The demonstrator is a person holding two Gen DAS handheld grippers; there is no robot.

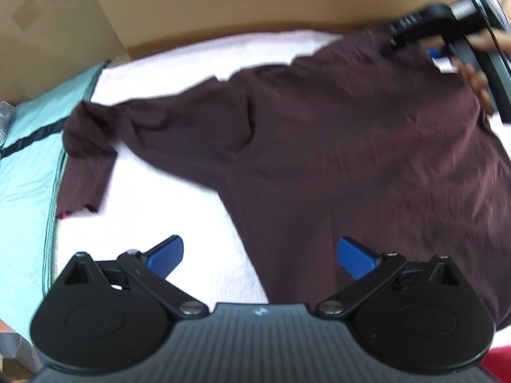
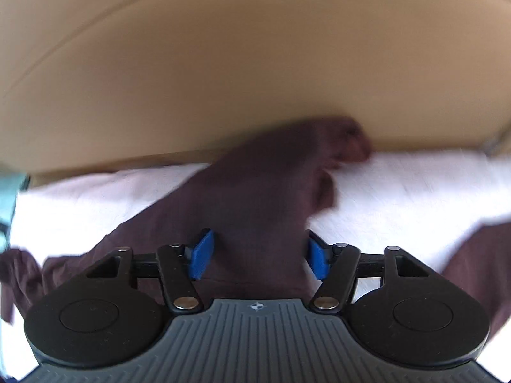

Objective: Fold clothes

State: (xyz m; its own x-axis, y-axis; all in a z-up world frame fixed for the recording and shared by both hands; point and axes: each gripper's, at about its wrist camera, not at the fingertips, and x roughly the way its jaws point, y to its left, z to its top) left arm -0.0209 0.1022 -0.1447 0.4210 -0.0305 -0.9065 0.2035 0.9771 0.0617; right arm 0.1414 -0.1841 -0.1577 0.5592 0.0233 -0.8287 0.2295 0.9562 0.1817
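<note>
On white cover (image 1: 179, 198): maroon shirt (image 1: 351, 159) | left gripper (image 1: 259, 257) agape | right gripper (image 2: 258, 253) agape

Even, bright lighting; white cover (image 1: 179, 63) overexposed; heavy motion blur in right wrist view; strong fisheye bending at edges.

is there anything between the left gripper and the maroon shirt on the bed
Nothing visible. The left gripper hangs open just over the maroon shirt, which lies spread on the white cover; only bare cover and shirt fabric show between its blue fingers.
</note>
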